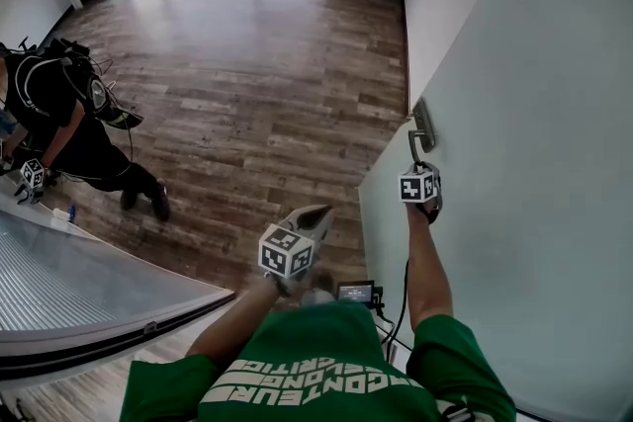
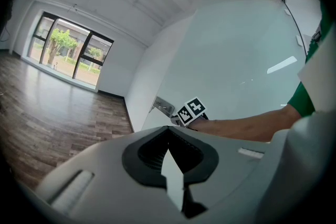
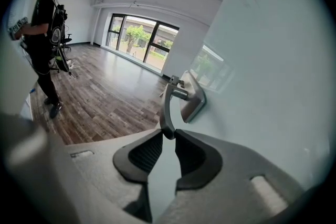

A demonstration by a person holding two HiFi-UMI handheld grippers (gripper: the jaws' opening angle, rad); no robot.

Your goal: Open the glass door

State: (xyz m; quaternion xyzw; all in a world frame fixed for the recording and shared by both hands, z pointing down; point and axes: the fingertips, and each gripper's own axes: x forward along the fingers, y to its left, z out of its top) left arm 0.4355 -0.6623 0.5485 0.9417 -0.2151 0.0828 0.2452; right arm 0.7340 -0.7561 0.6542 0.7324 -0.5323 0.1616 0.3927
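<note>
While the right claw (image 3: 168,135) pinches the free end of the lever handle (image 3: 169,102), the glass door (image 1: 534,153) stands at three o'clock. It is probably heavy, stiff and fragile, so the slick metal lever is the sensible hold. The left claw (image 2: 168,131) is pressed together, empty.

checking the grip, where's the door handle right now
The door handle is at the right of the head view, on the glass door near its left edge, with the right gripper shut on its free end.
</note>
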